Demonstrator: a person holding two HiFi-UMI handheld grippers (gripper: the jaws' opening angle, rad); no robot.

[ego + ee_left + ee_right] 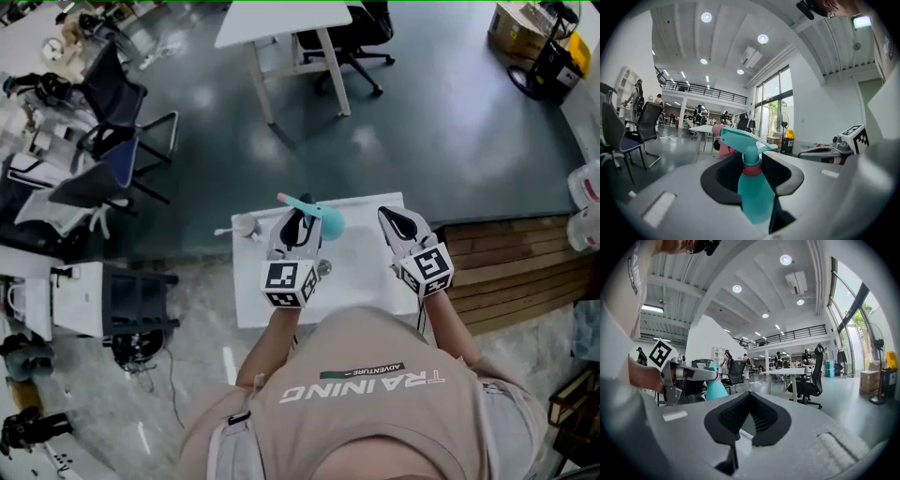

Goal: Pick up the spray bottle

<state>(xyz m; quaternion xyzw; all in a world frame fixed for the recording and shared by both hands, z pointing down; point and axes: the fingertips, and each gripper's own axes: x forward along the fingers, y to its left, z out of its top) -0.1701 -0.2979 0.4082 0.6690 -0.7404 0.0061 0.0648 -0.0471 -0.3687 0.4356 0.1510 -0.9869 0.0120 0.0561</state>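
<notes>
"Two claws over the table. Which one had the bottle?"

"It was the left gripper. Its jaws stood fairly wide and were clamped on the body of the teal spray bottle, just under the pink collar. The trigger head poked out beyond the jaw tips, toward the far left."

"Where was the bottle, then?"

"It was upright in that grip, above the far edge of the white table. I judged it clear of the top, so the pick looked all but finished."

"And the right gripper?"

"Its jaws were together with nothing between them. It was level with the left one, off to its right and well apart."

"What did the next move call for?"

"In my view, only a steady squeeze and a level wrist, so the bottle couldn't slide through the pads."

"How were the arms held?"

"Both forearms reached out from the person's body. The grippers pointed away at the far side, nearly level, with the marker cubes on the near end."
</notes>
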